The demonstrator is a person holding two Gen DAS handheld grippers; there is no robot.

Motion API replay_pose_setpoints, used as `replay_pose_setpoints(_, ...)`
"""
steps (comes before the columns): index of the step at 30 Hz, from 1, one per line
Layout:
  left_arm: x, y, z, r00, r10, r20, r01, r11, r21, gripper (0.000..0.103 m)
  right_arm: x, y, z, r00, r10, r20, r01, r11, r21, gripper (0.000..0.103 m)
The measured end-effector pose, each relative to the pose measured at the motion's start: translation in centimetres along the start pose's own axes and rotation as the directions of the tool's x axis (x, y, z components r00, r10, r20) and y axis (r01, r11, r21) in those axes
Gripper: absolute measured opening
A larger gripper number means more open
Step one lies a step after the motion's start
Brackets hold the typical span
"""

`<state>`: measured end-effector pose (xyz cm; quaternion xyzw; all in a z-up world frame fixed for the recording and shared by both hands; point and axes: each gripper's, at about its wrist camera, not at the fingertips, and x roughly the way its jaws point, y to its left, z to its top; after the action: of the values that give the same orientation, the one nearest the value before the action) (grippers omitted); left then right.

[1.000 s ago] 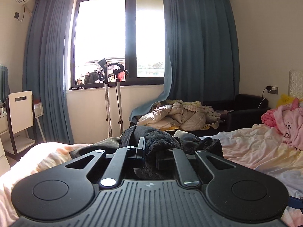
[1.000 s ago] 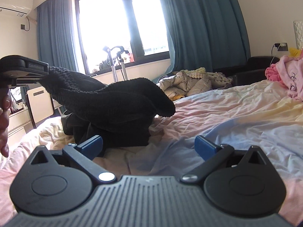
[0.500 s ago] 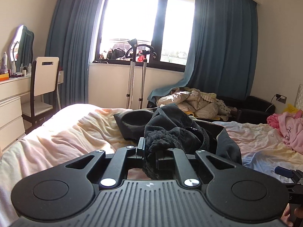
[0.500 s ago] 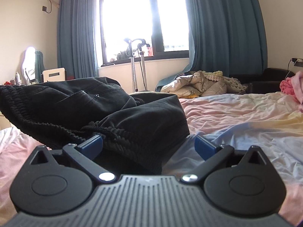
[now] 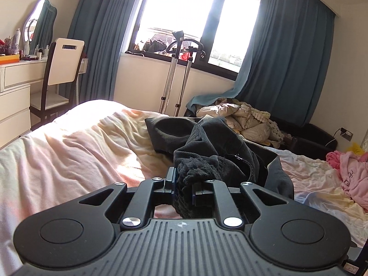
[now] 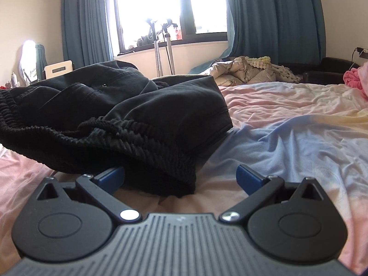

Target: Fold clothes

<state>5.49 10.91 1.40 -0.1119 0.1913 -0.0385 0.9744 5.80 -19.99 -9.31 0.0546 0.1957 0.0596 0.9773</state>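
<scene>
While bunched on the pastel bed sheet [image 6: 287, 124], the black trousers [image 6: 119, 105] lie in a loose heap, ribbed elastic waistband [image 6: 128, 133] toward the right wrist camera.

Left gripper [image 5: 184, 185]: jaws drawn together, clamped on a gathered piece of the ribbed waistband [image 5: 193, 172]; the rest of the garment trails away from it across the bed.

Right gripper [image 6: 180, 178]: blue-padded fingers [image 6: 248, 179] set wide apart, low over the sheet, holding nothing; the waistband edge overhangs the left-hand finger and reaches into the gap between the two.

Surroundings, left wrist view: beige puffer jacket [image 5: 232, 117] heaped on a dark sofa [image 5: 315, 138] beyond the bed; pink garment [image 5: 352, 174] at the bed's right edge; garment steamer stand [image 5: 177, 69] before the window [image 5: 195, 16]; blue curtains [image 5: 287, 57] at either side; white-backed chair [image 5: 64, 66] at a dressing table [image 5: 16, 76] with mirror [image 5: 41, 23].
</scene>
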Motion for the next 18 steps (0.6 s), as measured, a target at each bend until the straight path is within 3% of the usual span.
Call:
replay_pose_setpoints(5, 0.7, -0.1, -0.4, 0.999, 0.041, -0.035, -0.04, 0.999, 0.022, 0.018, 0.4, 0.3, -0.3, 1.0, 0.015, -0.007, -0.015, 1.0, -0.027, 0.103)
replay_pose_setpoints(7, 0.8, -0.3, -0.7, 0.996, 0.08, -0.042, -0.077, 0.996, 0.049, 0.036, 0.6, 0.0, -0.3, 1.0, 0.013, -0.014, -0.013, 1.0, -0.017, 0.103)
replay_pose_setpoints(10, 1.0, -0.8, -1.2, 0.984, 0.167, -0.055, -0.16, 0.981, 0.107, 0.039, 1.0, -0.6, -0.2, 1.0, 0.01, -0.027, -0.01, 1.0, 0.001, 0.103)
replay_pose_setpoints(15, 1.5, -0.5, -1.8, 0.963, 0.237, -0.127, -0.224, 0.968, 0.11, 0.039, 1.4, -1.4, 0.2, 0.998, -0.029, -0.048, 0.028, 0.999, -0.021, 0.093)
replay_pose_setpoints(18, 1.3, -1.1, -2.1, 0.957, 0.269, -0.11, -0.25, 0.954, 0.162, 0.045, 1.8, -1.6, 0.1, 0.998, -0.016, -0.065, 0.014, 1.0, -0.023, 0.083)
